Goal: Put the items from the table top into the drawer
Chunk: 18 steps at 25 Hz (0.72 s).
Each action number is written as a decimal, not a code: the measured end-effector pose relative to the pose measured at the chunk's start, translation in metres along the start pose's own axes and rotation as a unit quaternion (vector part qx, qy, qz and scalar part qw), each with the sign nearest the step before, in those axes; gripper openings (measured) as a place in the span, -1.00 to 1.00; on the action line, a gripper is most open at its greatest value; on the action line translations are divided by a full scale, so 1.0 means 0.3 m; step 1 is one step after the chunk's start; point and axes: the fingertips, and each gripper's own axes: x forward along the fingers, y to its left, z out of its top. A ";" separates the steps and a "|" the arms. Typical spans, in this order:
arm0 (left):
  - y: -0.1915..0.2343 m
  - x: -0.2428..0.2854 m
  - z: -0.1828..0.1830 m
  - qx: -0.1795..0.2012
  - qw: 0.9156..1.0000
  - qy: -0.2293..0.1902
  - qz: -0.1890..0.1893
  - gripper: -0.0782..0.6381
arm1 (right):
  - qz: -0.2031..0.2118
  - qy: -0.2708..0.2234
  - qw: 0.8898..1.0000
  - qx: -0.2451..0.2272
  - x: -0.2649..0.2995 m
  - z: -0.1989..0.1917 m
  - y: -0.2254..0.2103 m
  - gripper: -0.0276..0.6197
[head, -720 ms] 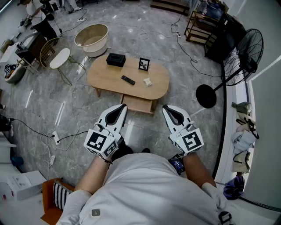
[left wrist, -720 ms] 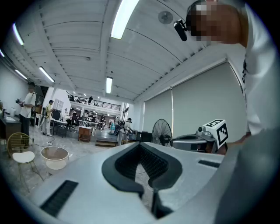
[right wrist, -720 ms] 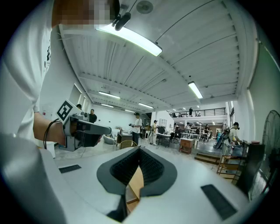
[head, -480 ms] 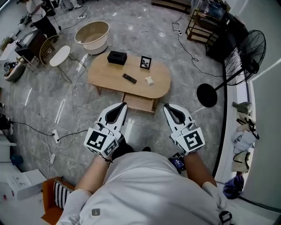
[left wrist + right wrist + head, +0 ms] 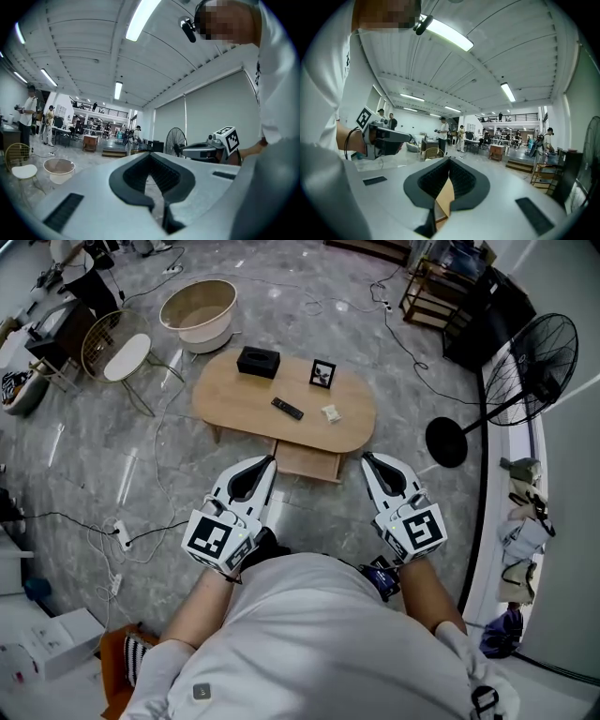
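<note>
An oval wooden table (image 5: 234, 404) stands on the floor ahead of me. On it are a black box (image 5: 258, 362), a small picture frame (image 5: 322, 374), a black remote (image 5: 287, 409) and a small white crumpled item (image 5: 330, 413). A wooden drawer (image 5: 305, 461) juts out under the table's near edge. My left gripper (image 5: 265, 463) and right gripper (image 5: 371, 460) are held level in front of my body, short of the table, both shut and empty. In the gripper views each one's jaws meet: left gripper (image 5: 151, 157), right gripper (image 5: 449, 160).
A beige tub (image 5: 197, 310) and a wire chair with a white seat (image 5: 117, 357) stand left of the table. A standing fan (image 5: 539, 357) with a round base (image 5: 448, 442) is at the right. Cables run over the floor. A shelf (image 5: 441, 287) stands far right.
The view has shifted so that the table sits slightly nearer and more to the right. Both grippers have drifted a little right with me; their jaws are unchanged.
</note>
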 end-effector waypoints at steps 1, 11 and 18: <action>0.031 -0.005 -0.001 -0.003 1.000 0.001 -0.003 -0.76 | -0.004 0.002 1.000 0.001 0.027 0.005 0.005 -0.83; 0.267 -0.040 -0.005 -0.014 0.999 0.011 -0.033 -0.76 | -0.033 0.030 0.999 0.006 0.215 0.009 0.062 -0.83; 0.336 0.052 -0.038 -0.022 0.999 0.023 -0.033 -0.76 | -0.040 0.048 0.998 0.012 0.270 -0.054 -0.009 -0.83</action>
